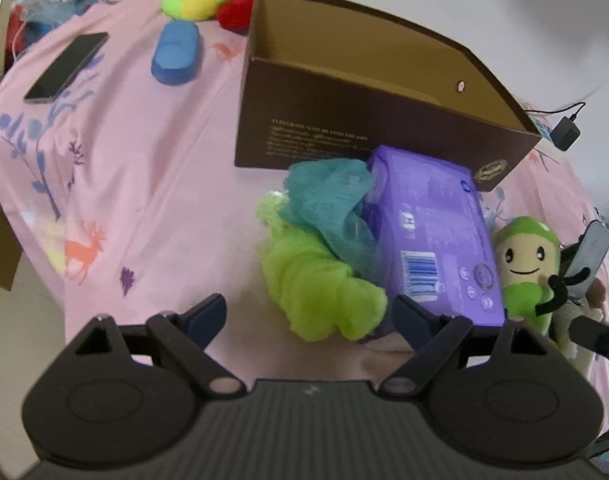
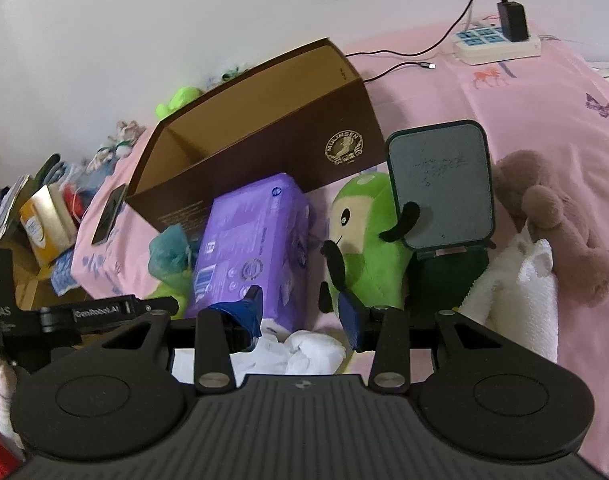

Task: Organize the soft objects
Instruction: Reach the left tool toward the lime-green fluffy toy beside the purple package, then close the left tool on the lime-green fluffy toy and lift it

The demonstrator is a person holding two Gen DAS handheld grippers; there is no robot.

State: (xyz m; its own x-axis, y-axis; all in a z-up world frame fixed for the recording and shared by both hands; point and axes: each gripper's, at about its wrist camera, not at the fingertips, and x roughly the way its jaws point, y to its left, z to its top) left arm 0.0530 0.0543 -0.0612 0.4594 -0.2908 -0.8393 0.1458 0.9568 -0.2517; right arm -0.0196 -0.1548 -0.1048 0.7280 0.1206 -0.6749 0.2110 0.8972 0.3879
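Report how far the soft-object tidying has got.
Barely begun: the brown box looks empty. Both grippers, left and right, are open and hold nothing. The lime puff, teal puff, purple pack and green plush all lie outside it.

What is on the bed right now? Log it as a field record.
surface: pink printed bedsheet
container: brown cardboard box, open, nothing visible inside
beside box: purple tissue pack, teal mesh pouf, lime mesh pouf
plush: green smiling toy
left gripper: open, empty
right gripper: open, empty
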